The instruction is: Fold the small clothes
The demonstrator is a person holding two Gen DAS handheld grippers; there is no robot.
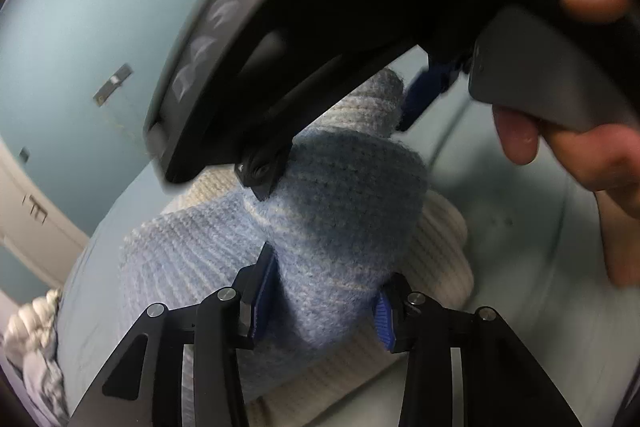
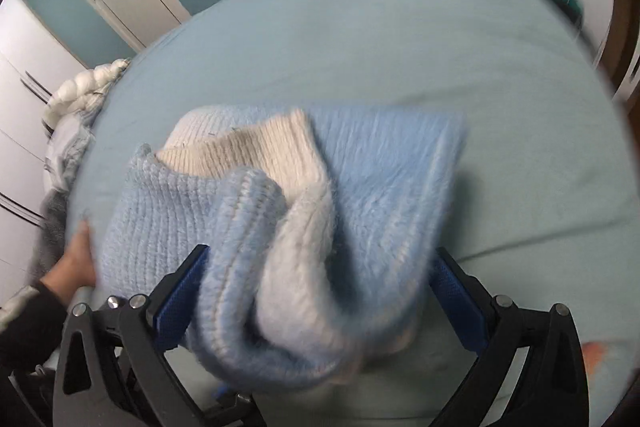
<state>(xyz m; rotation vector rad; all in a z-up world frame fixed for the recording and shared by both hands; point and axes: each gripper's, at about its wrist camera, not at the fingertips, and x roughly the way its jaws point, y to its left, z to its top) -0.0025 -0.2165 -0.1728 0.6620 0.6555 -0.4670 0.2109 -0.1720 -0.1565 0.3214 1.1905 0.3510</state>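
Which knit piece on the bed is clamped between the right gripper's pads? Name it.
The fuzzy light-blue knit, bunched between the right gripper's blue pads. The cream ribbed knit lies behind it on the bed sheet, clear of the pads.

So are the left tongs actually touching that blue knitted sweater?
Touching. The left wrist view shows the left tongs with both blue pads pressed against a bunched fold of the blue knitted sweater.
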